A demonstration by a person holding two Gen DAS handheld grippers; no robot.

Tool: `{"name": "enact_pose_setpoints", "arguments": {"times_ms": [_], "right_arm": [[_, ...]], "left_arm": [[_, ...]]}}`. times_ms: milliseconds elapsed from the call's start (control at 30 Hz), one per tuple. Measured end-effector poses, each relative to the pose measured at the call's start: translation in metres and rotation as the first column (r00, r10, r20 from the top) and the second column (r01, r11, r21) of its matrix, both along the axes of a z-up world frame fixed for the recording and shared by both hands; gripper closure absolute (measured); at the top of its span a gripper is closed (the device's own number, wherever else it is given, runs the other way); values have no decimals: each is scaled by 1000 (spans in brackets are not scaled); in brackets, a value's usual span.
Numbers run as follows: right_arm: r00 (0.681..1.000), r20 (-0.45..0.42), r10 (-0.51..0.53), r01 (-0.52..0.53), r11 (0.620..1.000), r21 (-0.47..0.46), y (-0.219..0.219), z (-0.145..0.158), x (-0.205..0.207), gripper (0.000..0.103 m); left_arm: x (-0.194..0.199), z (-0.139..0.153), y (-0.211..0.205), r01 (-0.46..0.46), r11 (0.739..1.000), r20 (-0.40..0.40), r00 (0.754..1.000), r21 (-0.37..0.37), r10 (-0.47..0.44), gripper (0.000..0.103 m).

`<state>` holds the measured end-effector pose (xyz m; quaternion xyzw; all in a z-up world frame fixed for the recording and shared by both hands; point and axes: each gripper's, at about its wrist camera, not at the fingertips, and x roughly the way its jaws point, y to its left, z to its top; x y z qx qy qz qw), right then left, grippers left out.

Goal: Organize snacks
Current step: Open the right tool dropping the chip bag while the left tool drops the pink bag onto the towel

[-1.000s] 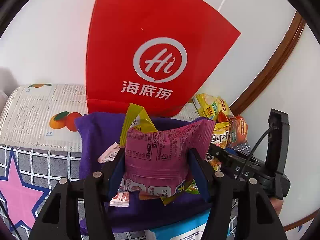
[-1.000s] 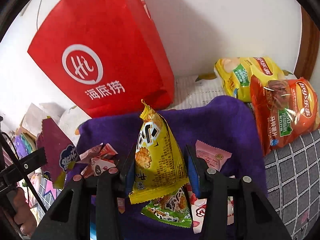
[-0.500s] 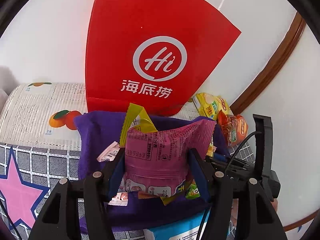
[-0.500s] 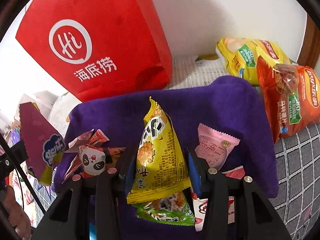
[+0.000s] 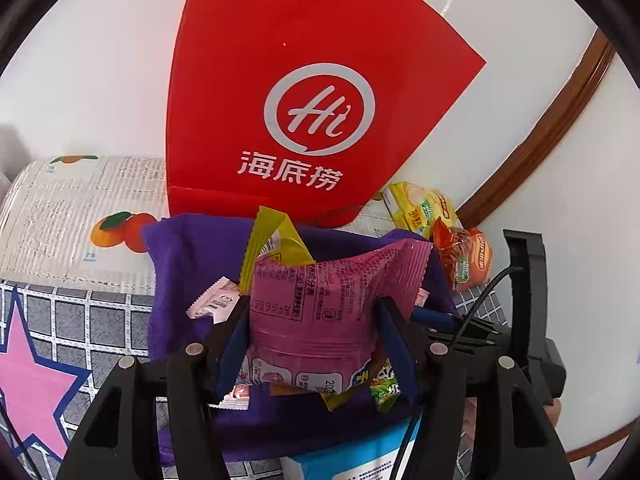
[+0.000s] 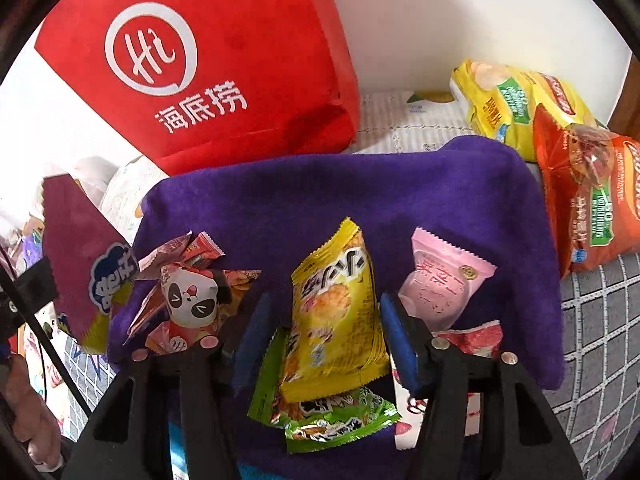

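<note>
Risk: right gripper [image 6: 326,336] jaws have just been opening, yellow snack packet [image 6: 338,320] loose between them on purple cloth [image 6: 400,192]; it may snag the pads on withdrawal. Left gripper [image 5: 312,344] jaws clamp pink snack packet [image 5: 328,304]; slick film could slip.

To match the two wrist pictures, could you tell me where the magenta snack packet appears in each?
Left wrist: magenta snack packet at centre, gripped by the left gripper.
Right wrist: same packet at far left, raised.
Shared landmark: red paper bag behind the purple cloth.
</note>
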<state>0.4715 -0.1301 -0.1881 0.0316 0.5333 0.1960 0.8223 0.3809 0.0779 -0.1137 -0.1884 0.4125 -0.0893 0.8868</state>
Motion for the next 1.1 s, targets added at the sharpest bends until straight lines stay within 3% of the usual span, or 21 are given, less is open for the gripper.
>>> {"name": "enact_pose_setpoints", "arguments": {"times_ms": [267,500,1100], "right_arm": [[995,103,-6,2,999,43,-16,40,-17,42],[982,183,-39,33,999,37,-31,66,-27,42],[984,175,-31,27,999,27,-30,72,-28,41]], "left_arm": [[-1,-2,-7,29,999,-5,1000,-22,-29,43],[3,-14,-1,-20,1000,-65,998,-13,19,43],[12,-25,0,-38,999,-107,993,25,41,42]]}}
